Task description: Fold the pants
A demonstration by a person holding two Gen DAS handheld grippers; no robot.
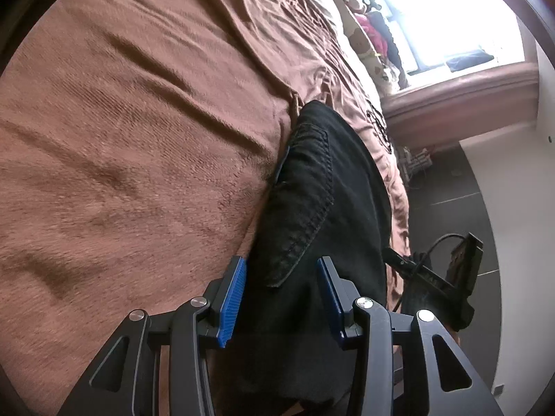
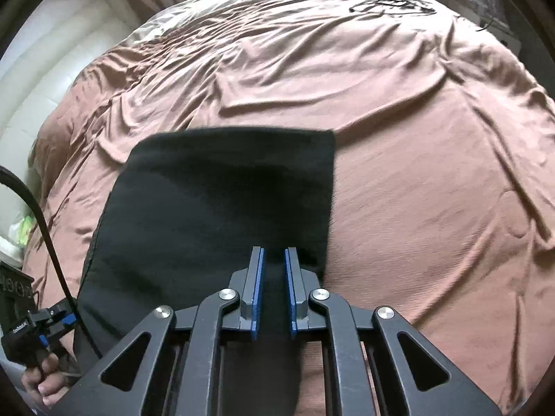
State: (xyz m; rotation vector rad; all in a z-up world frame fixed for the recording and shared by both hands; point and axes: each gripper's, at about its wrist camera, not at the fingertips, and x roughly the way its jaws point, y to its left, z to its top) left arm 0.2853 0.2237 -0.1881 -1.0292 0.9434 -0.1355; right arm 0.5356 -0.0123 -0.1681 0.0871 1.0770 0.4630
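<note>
Left wrist view: looks along the left gripper [image 1: 281,298] onto black, heavy-cotton pants with a stitched patch pocket [image 1: 312,190], spread over a brown plush bedspread [image 1: 121,138] near the bed's edge. Stands with blue ribbed pads [image 1: 232,298] apart, straddling the dark cloth without visibly pinching it. Beyond, catches a bright window [image 1: 451,10] and dark floor tiles [image 1: 468,187].

Right wrist view: finds the right gripper [image 2: 274,287] with pads drawn nearly together, clamped on a thick ridge of the same pants [image 2: 208,190] close to one long side edge. Shows the far end of the cloth as a straight, squared border, apparently doubled already, lying toward the middle of the bedspread [image 2: 416,173]. At lower left, picks out a hand [image 2: 45,378] wrapped round the handle of the other tool.

Handles, in all likelihood, as a soft, limp and fairly weighty garment: no stiffness to keep a shape, little slip against the plush, nothing fragile. Sags wherever unsupported, so calls for hold at two corners or along a seam edge, never mid-panel. Favours the thick hems and the waistband for a sure bite. Risks dragging the bedspread up with too deep a pinch.
</note>
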